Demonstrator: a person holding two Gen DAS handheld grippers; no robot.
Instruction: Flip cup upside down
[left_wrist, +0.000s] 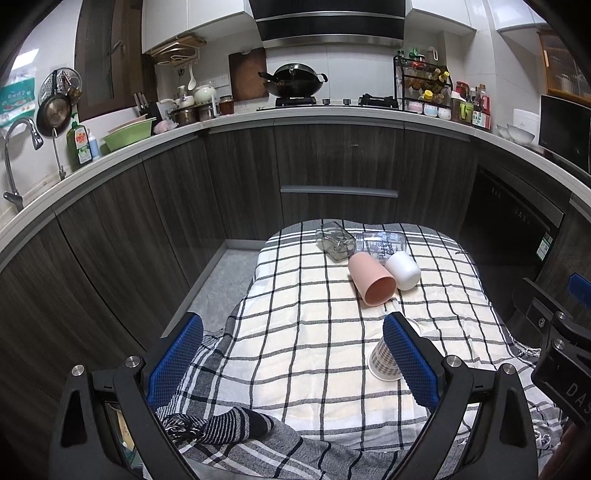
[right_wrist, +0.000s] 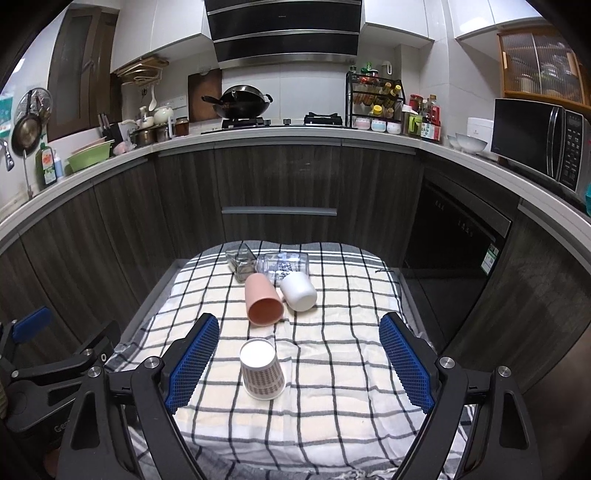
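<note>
A patterned paper cup (right_wrist: 261, 369) stands upside down, base up, on the checked cloth (right_wrist: 332, 369). In the left wrist view it (left_wrist: 382, 360) is partly hidden behind my left gripper's right finger. A pink cup (right_wrist: 263, 304) lies on its side, mouth toward me, touching a white cup (right_wrist: 299, 292) also on its side. They show in the left wrist view too, pink (left_wrist: 371, 279) and white (left_wrist: 403, 270). My right gripper (right_wrist: 299, 363) is open and empty, its fingers either side of the paper cup without touching. My left gripper (left_wrist: 293, 363) is open and empty.
A glass jar (right_wrist: 242, 266) and a clear printed bottle (right_wrist: 282, 266) lie on their sides at the cloth's far end. The table (right_wrist: 155, 295) is small, with dark cabinets (right_wrist: 280, 184) close behind. The left gripper's body (right_wrist: 44, 376) sits at the left.
</note>
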